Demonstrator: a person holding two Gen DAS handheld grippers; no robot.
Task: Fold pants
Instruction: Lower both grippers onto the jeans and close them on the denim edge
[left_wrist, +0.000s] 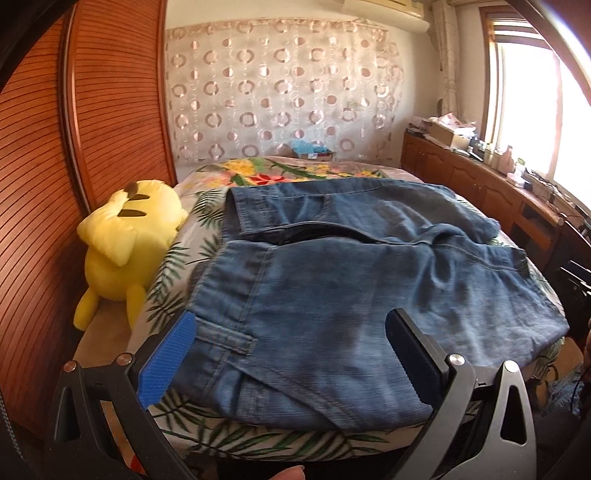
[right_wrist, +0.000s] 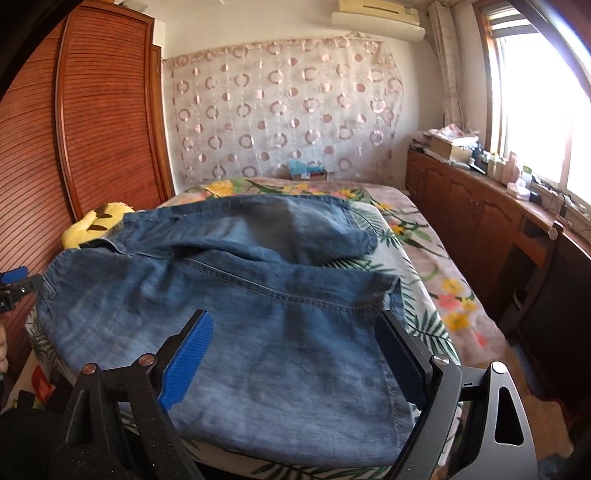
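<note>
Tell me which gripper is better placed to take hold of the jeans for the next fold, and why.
Probably the left gripper: its open fingers straddle the waistband-and-pocket end of the jeans at the bed's near edge. The right gripper, also open, hangs over flat mid-leg cloth, with the hem edge by its outer finger.

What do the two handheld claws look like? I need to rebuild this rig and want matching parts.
Both look alike. The left claw has black angular finger arms with triangular cut-outs and round silver pivot bolts. Its fingers carry ribbed blue pads on the inner faces. The right claw has the same black frame, silver bolts and ribbed blue pads. No cables, markings or sleeves are visible on either.
</note>
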